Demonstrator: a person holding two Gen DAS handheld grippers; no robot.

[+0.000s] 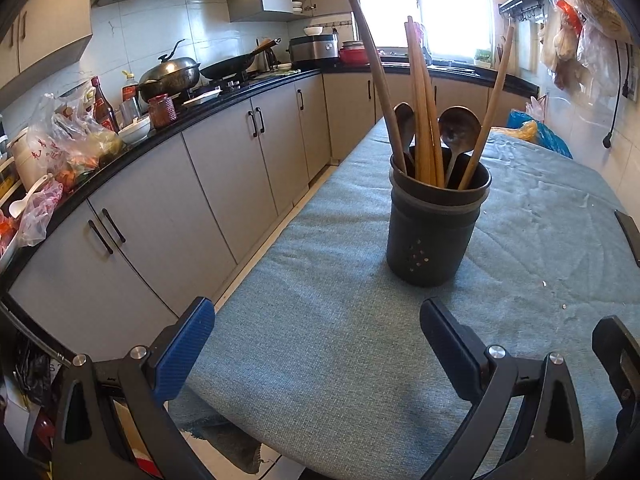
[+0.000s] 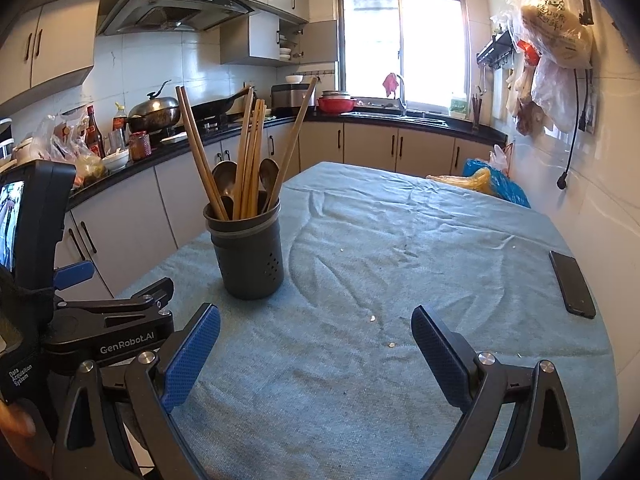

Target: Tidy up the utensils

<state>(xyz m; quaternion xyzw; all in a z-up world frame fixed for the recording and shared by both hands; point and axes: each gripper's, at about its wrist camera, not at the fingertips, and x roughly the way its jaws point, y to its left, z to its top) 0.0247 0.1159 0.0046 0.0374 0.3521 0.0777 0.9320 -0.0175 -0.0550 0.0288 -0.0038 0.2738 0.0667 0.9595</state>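
Note:
A dark utensil holder [image 1: 434,228] stands upright on the table with the blue-grey cloth [image 1: 320,340]. It holds several wooden chopsticks [image 1: 424,120] and two metal spoons [image 1: 459,126]. It also shows in the right wrist view [image 2: 249,254] at centre left, with chopsticks [image 2: 248,156] and spoons [image 2: 269,174] in it. My left gripper [image 1: 316,340] is open and empty, a short way in front of the holder. My right gripper [image 2: 316,344] is open and empty over bare cloth, right of the holder. The left gripper's body [image 2: 116,320] shows at the left of the right wrist view.
A black phone [image 2: 572,284] lies at the table's right edge. Blue and yellow plastic bags [image 2: 488,184] sit at the far end. A cluttered kitchen counter [image 1: 120,148] with pots and bottles runs along the left. A wall with hanging bags [image 2: 556,40] is on the right.

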